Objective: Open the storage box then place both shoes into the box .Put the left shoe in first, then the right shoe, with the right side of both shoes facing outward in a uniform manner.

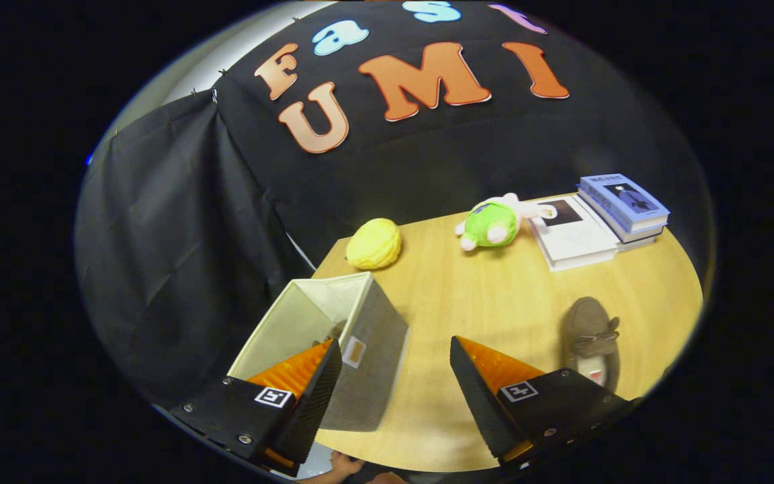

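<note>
**Q:** Nearest the camera, what shows?

**A:** Two gripper (394,359) fingers, spread wide apart with nothing held between them. Bare wooden table (467,302) shows in the gap. Just below the fingers, part of a person's hand (341,465) peeks in at the table's near edge.

**Q:** Where is the storage box?

**A:** Its open top is behind the left finger. The storage box (367,323) is grey fabric with a pale lining, standing upright at the table's left corner. Something dark sits inside, mostly hidden by the finger; I cannot tell what it is.

**Q:** And the shoes?

**A:** One brown shoe (590,333) lies on the table just beyond the right finger, well apart from the box. Its opening is toward the camera.

**Q:** Anything else on the table?

**A:** At the far edge, a yellow knitted ball (374,243) sits beyond the box. To its right lies a green plush toy (492,223), then a stack of books (595,218), white and blue, beside the toy.
</note>
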